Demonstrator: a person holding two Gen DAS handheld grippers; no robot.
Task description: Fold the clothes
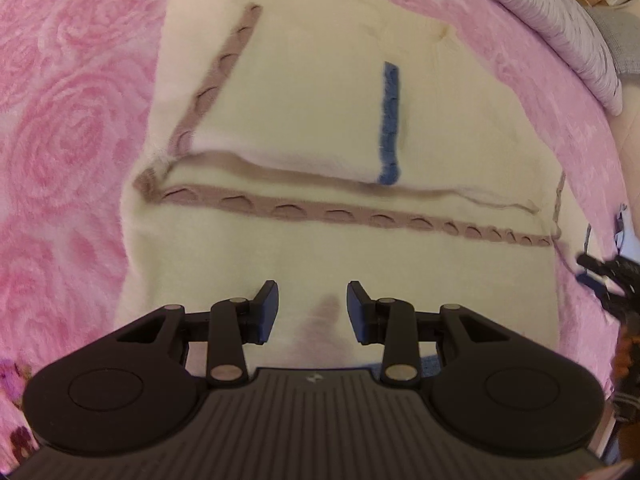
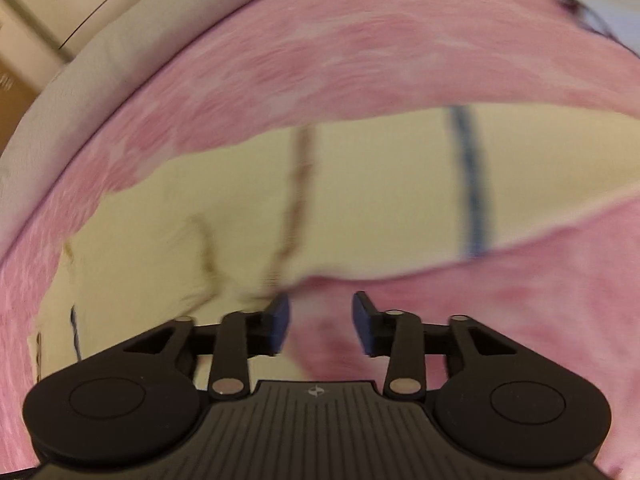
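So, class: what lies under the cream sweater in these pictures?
The cream sweater lies on a pink rose-patterned blanket, which shows all around its edges. What the blanket looks like directly beneath the sweater, or whether anything else lies there, cannot be seen, because the sweater covers it.

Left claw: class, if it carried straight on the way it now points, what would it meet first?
Most likely the cream sweater spread on the pink blanket. The left claw points steeply down with cream fabric showing between its open jaws, nothing held. How far above the cloth it hangs is unclear.
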